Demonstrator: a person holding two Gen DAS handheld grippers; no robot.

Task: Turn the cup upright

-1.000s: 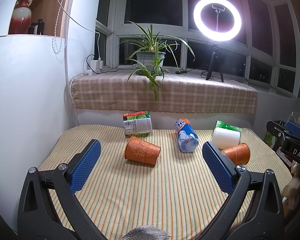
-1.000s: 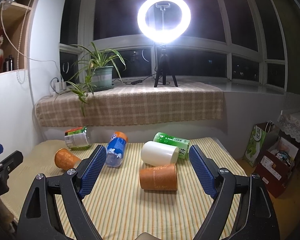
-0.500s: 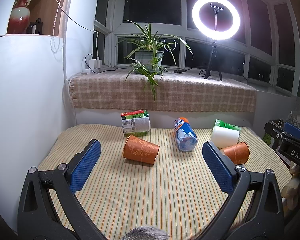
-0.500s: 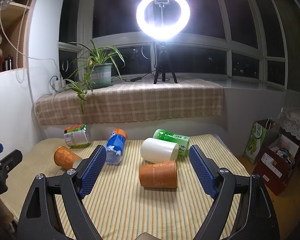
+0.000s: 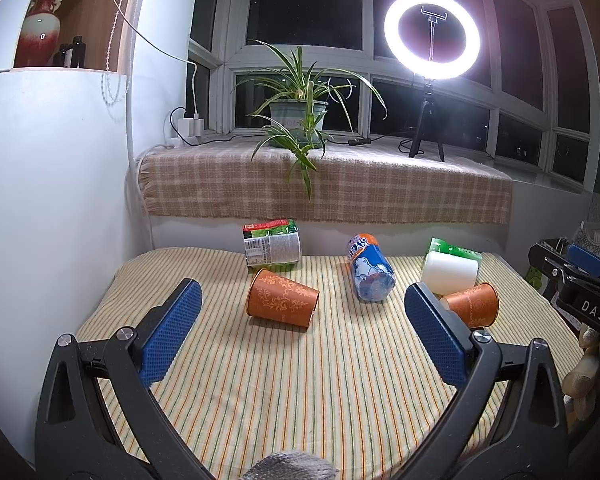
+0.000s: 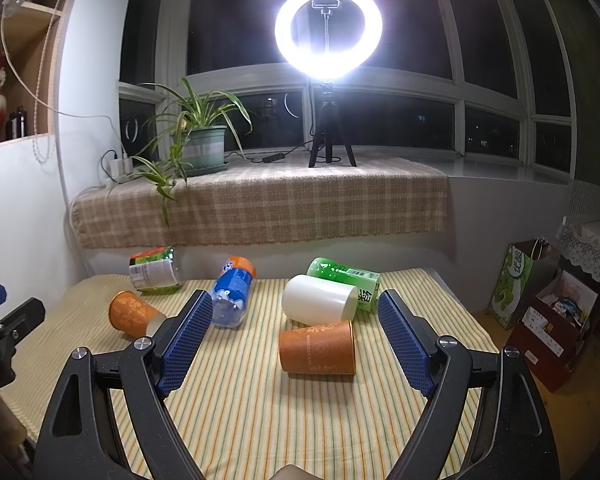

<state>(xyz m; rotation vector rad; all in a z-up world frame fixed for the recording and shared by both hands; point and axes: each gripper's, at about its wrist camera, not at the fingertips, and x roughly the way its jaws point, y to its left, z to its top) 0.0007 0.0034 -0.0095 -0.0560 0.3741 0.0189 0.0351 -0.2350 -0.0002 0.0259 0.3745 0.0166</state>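
Note:
Two orange paper cups lie on their sides on the striped tablecloth [image 5: 300, 392]. The patterned one [image 5: 281, 298] lies ahead of my open, empty left gripper [image 5: 300, 320]; it also shows in the right wrist view [image 6: 134, 314]. The other orange cup [image 6: 318, 347] lies between the fingers' line of my open, empty right gripper [image 6: 294, 328], a little ahead of it; it also shows in the left wrist view [image 5: 474, 304]. A white cup [image 6: 319, 300] lies on its side just behind it.
A blue bottle [image 6: 233, 292], a green bottle [image 6: 346, 280] and a green-labelled can [image 6: 154, 269] lie on the table's far side. A wall stands at the left [image 5: 52, 200]. A cloth-covered sill [image 6: 260, 208] with a plant [image 6: 198, 142] and ring light [image 6: 328, 34] is behind. Bags [image 6: 540, 312] stand on the floor at right.
Both grippers have shifted only slightly; the scene sits a touch lower and closer in the right wrist view. The cups have not moved.

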